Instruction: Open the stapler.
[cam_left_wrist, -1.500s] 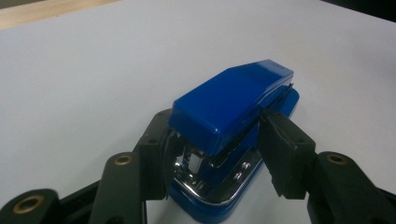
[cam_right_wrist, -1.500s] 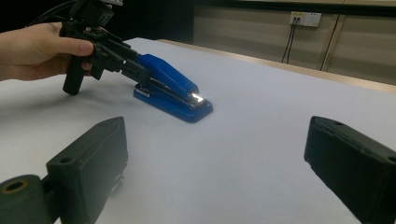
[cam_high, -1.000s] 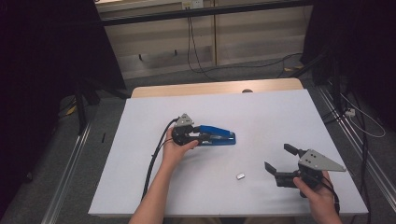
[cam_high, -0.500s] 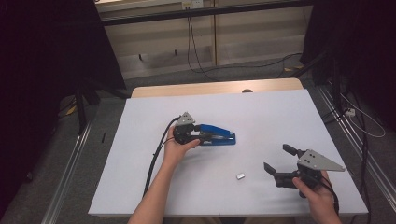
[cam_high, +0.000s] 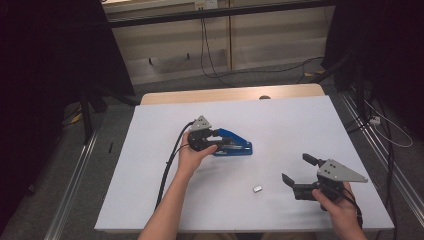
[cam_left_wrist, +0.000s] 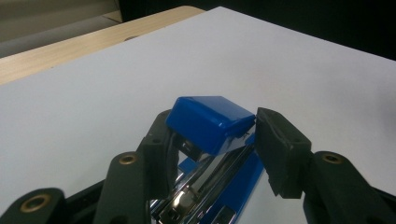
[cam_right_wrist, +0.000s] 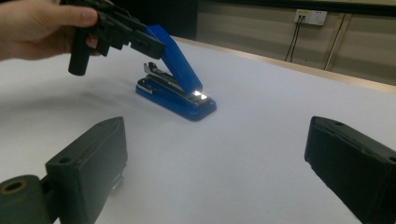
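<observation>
We are holding the left gripper (cam_high: 216, 141) with its fingers (cam_left_wrist: 280, 154) clamped on the raised rear end of the stapler's (cam_high: 234, 144) blue lid, having just been closing. The stapler is sitting mid-bench (cam_high: 280, 120), its long axis running away from those fingers toward the bench's right edge. Right gripper (cam_high: 299, 173), fingers apart, is hovering well apart from the stapler.

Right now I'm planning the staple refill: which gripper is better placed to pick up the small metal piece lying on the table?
Right. The right gripper is open, empty and nearest the small metal piece, while the left gripper holds the blue stapler lid up.
</observation>
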